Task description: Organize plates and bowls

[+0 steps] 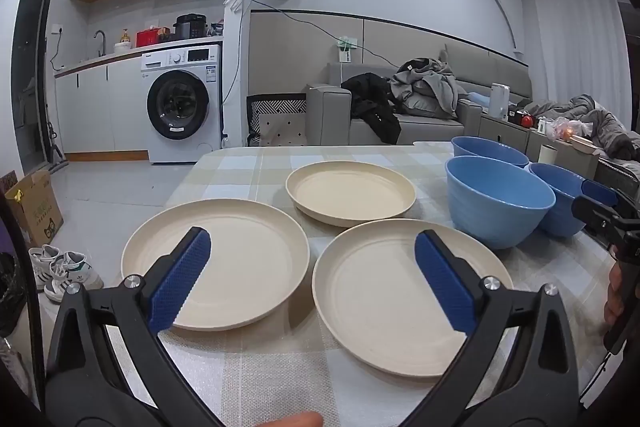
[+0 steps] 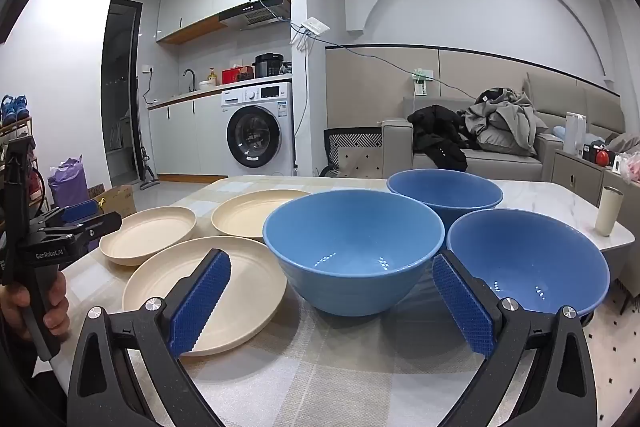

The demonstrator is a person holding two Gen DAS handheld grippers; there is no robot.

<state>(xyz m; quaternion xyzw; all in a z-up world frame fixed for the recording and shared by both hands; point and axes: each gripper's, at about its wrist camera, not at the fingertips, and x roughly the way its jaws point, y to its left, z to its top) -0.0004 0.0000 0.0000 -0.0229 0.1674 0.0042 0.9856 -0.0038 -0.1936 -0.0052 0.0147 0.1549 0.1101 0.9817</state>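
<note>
1. Three cream plates and three blue bowls are set out on a table (image 1: 248, 379) covered with a checked cloth, the plates to the left and the bowls to the right.
2. In the left wrist view, the left gripper (image 1: 312, 245) is held spread wide above the near plates, with nothing between its blue pads (image 1: 180, 279).
3. The near left plate (image 1: 248, 251) is seen under the left finger and the near right plate (image 1: 376, 291) under the right finger; the two rims lie just beside each other.
4. The far plate (image 1: 351, 191) is placed behind them, apart from both.
5. In the right wrist view, the right gripper (image 2: 332, 271) is likewise held fully spread, and nothing is pinched by it.
6. The nearest bowl (image 2: 354, 251) is framed between its fingers, though it is not touched by the pads (image 2: 460, 307).
7. The right bowl (image 2: 528, 259) is seen just beside the nearest one, and the far bowl (image 2: 445, 191) is set behind both.
8. All six pieces are standing upright and unstacked.
9. A cream cylindrical cup (image 2: 608, 211) is seen near the right edge of the table.
10. A hand (image 2: 44, 303) gripping the handle of the left gripper is visible at the left edge of the right wrist view.
11. A washing machine (image 1: 182, 103) and a grey sofa (image 1: 432, 125) piled with clothes are seen in the background.
</note>
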